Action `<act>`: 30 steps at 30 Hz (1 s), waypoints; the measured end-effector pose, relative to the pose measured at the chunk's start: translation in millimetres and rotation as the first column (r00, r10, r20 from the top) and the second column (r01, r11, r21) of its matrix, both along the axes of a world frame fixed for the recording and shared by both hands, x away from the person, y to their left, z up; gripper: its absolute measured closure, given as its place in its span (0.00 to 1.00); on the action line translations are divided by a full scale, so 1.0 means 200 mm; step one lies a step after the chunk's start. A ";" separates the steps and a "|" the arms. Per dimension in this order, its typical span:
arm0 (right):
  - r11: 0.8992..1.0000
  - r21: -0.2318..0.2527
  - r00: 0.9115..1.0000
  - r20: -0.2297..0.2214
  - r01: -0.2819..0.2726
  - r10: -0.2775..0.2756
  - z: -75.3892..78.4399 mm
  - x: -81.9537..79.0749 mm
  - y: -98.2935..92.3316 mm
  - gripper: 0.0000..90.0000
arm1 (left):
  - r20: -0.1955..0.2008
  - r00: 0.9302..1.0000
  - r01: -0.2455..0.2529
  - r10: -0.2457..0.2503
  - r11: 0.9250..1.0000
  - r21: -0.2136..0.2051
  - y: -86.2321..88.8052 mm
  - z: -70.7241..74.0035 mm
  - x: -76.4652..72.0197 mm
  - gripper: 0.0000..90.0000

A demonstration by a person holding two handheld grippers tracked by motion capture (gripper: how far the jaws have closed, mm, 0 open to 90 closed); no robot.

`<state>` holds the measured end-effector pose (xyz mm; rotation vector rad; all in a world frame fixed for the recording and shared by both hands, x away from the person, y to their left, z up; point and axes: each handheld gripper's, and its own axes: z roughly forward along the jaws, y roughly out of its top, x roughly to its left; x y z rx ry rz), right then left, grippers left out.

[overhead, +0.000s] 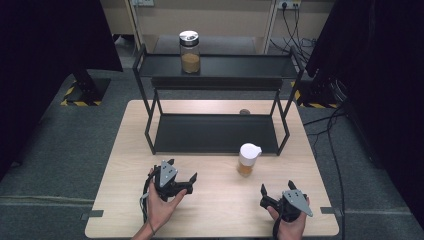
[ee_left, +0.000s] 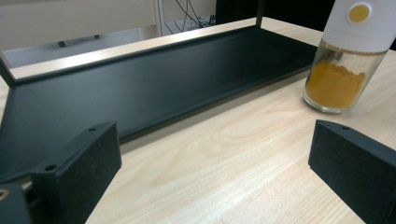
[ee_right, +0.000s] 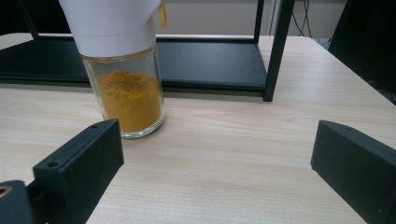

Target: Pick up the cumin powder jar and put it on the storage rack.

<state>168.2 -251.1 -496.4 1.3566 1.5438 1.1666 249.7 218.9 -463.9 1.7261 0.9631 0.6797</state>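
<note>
Both grippers are hovering low over the pale wooden table (overhead: 215, 210) with jaws spread wide and nothing between them: the left gripper (overhead: 182, 181) is sitting at lower centre-left of the high view, the right gripper (overhead: 275, 195) at lower right.

The thing being worked on, a small glass spice jar with a white pour-spout cap and orange-yellow powder (overhead: 248, 159), is standing upright on the tabletop just right of centre in the high view, just in front of the lower tray's front edge and near the rack's front-right leg. In the right gripper view the jar (ee_right: 122, 70) is sitting upper left, ahead of the left-hand jaw and off the jaws' centre line; in the left gripper view it (ee_left: 344, 56) is at the far upper right.

Risks, as I judge them: the jar is tall and narrow, so an off-centre approach is likely knocking it with one jaw and tipping it; a grip on the cap could be popping it or slipping; the rack leg is crowding any lift.

Counts: two grippers, two hands, one table, one black two-tier metal shelf rack (overhead: 150, 107), one white-capped jar, one larger glass jar with silver lid and tan contents (overhead: 190, 51) on the top shelf at upper centre.
</note>
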 end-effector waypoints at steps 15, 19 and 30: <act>1.000 -0.006 1.000 0.001 -0.002 0.002 0.00 0.00 0.00 0.03 | -0.062 0.998 -0.004 0.003 1.000 -0.012 0.02 -0.06 0.00 0.04; 1.000 -0.009 1.000 0.001 -0.003 0.003 0.00 0.00 0.00 0.03 | -0.075 0.997 -0.004 0.002 1.000 -0.017 0.02 -0.09 0.00 0.04; 1.000 -0.012 1.000 -0.001 -0.002 0.002 0.00 0.00 0.01 0.03 | -0.087 0.996 -0.008 0.005 1.000 -0.029 0.03 -0.11 -0.01 0.04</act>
